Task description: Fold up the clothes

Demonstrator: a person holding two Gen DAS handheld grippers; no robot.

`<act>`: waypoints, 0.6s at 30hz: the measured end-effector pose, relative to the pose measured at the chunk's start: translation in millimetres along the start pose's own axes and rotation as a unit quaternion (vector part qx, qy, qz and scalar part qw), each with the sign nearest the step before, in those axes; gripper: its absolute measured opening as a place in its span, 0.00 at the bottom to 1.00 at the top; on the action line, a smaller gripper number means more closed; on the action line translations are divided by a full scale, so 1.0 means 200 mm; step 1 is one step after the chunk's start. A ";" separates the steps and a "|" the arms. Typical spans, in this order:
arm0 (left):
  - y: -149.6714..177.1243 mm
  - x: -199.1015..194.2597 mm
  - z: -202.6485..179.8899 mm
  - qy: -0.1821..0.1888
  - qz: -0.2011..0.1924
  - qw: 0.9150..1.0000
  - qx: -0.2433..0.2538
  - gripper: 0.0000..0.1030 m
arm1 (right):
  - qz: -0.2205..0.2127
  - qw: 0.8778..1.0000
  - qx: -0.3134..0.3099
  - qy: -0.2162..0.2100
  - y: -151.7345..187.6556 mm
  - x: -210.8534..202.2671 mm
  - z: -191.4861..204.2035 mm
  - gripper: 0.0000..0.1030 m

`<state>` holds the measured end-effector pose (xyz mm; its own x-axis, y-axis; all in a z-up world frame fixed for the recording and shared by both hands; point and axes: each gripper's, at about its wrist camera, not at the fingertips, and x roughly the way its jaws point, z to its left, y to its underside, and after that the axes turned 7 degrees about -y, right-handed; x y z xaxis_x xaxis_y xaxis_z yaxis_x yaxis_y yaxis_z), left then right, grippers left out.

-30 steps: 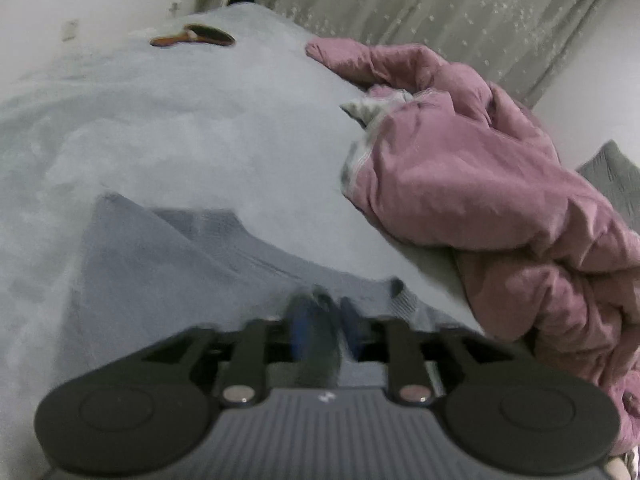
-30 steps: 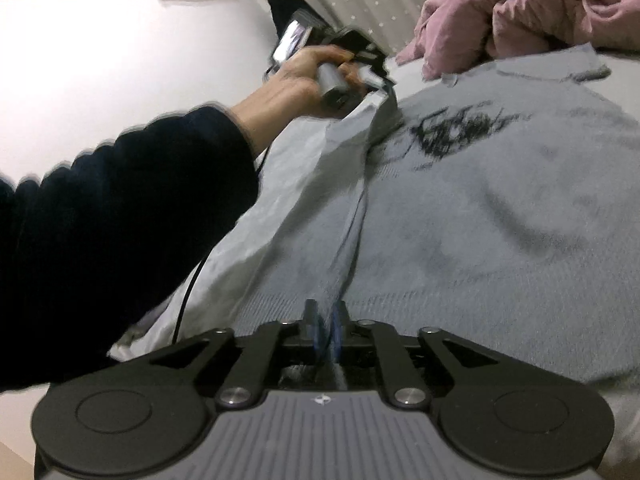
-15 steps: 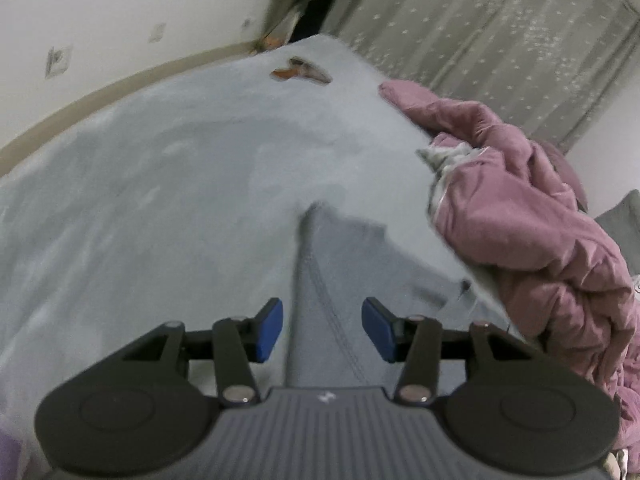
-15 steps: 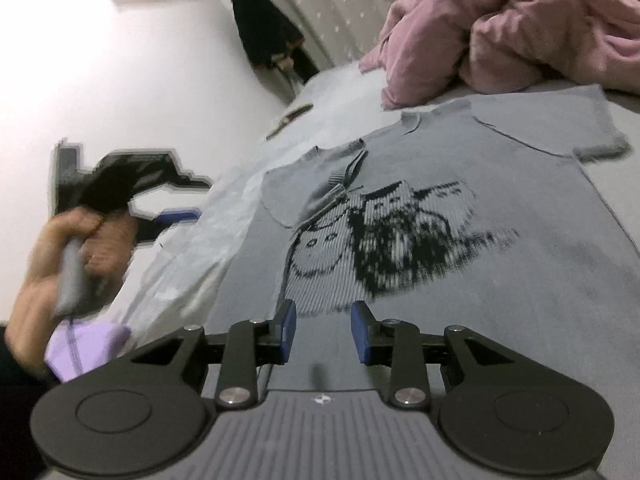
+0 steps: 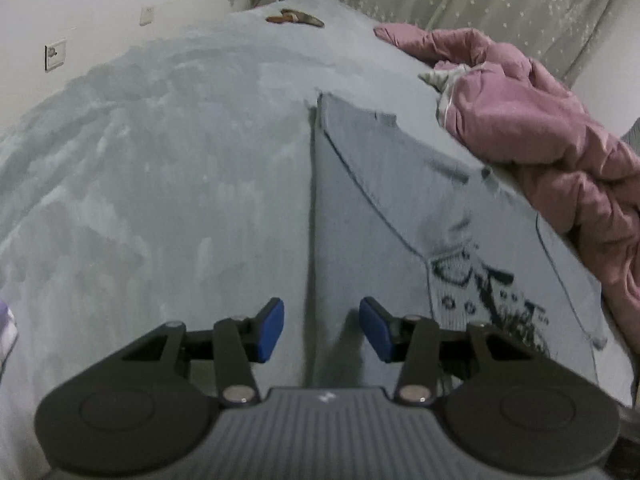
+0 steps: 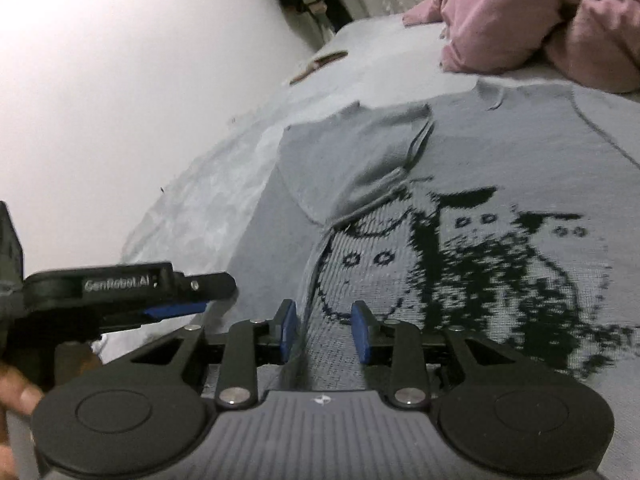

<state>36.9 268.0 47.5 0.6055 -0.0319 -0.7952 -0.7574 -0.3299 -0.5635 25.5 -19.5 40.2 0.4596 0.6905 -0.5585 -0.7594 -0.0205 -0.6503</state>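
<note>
Lying flat on the pale grey bedspread (image 5: 160, 184): the grey knitted T-shirt with a black cat print (image 6: 500, 184), one side already folded in over the print, a pink padded jacket (image 5: 540, 128) heaped just beyond the collar. Hovering at the folded edge, the left gripper (image 5: 321, 330), jaws parted and closing slightly, gripping nothing. Straddling the same fold line nearer the hem, the right gripper (image 6: 324, 330), jaws released, cloth between them but unpinched. Probably readying the next fold: pinching both layers together, lifting evenly, keeping the edge straight.
</note>
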 end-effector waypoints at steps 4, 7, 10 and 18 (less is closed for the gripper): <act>0.02 0.00 0.01 0.006 0.005 1.000 0.009 0.21 | 0.009 1.000 -0.011 -0.015 0.04 0.04 0.04 0.27; 0.03 0.00 0.03 0.015 0.011 1.000 0.004 0.09 | 0.010 1.000 -0.023 -0.007 0.06 0.06 0.05 0.08; 0.03 -0.03 0.02 0.010 0.004 1.000 0.013 0.08 | -0.007 1.000 0.000 -0.015 0.07 0.02 0.04 0.06; 0.03 -0.04 0.05 0.019 0.002 1.000 0.011 0.08 | -0.009 1.000 0.022 0.002 0.10 0.04 0.04 0.07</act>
<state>26.0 276.5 47.9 0.6113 -0.0692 -0.7884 -0.7647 -0.3083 -0.5658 10.3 -8.8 28.3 0.4754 0.6870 -0.5496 -0.7704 0.0234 -0.6371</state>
